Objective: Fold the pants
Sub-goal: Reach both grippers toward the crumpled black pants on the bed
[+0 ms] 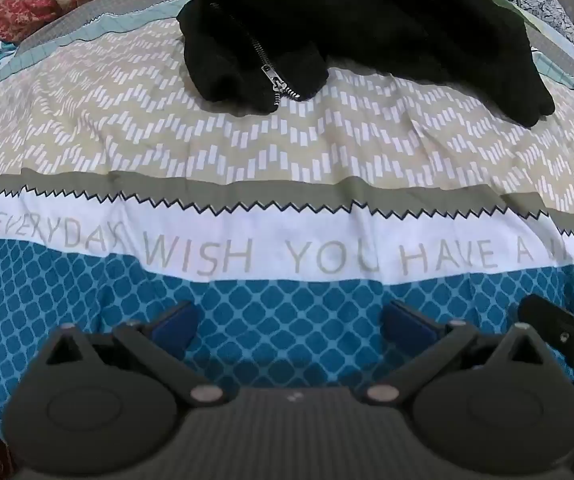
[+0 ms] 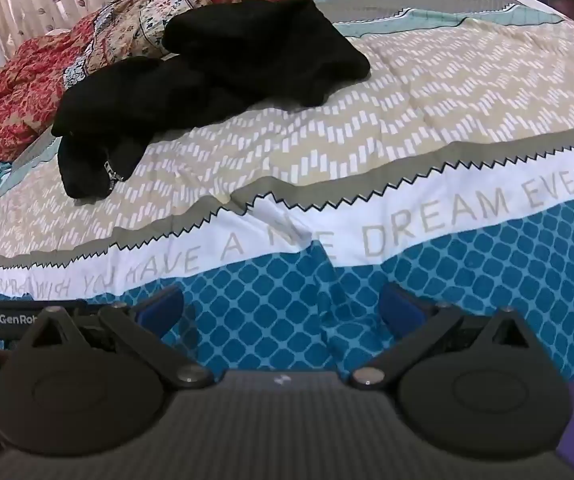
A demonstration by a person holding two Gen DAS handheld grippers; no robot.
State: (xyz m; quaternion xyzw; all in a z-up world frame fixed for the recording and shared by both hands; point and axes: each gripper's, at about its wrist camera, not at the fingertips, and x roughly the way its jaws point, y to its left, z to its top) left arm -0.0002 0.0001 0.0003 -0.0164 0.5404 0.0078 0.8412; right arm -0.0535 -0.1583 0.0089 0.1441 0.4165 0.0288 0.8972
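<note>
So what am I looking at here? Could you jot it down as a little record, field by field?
Pants: black pants, crumpled, zipper showing, not yet folded
Surface: patterned bedspread with printed words
Behind: red floral bedding
Left gripper: open, empty, over the blue band
Right gripper: open, empty, short of the pants

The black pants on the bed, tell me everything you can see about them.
The black pants lie in a crumpled, unfolded heap on the beige zigzag part of the bedspread, far from both tongs, which touch nothing. The fabric looks soft, thick and matte. A silver metal zipper with its pull showing runs along the near lobe, partly open. One part stretches toward the right in the left wrist view. The far edge reaches the red floral quilt; whether they touch is unclear.
</note>
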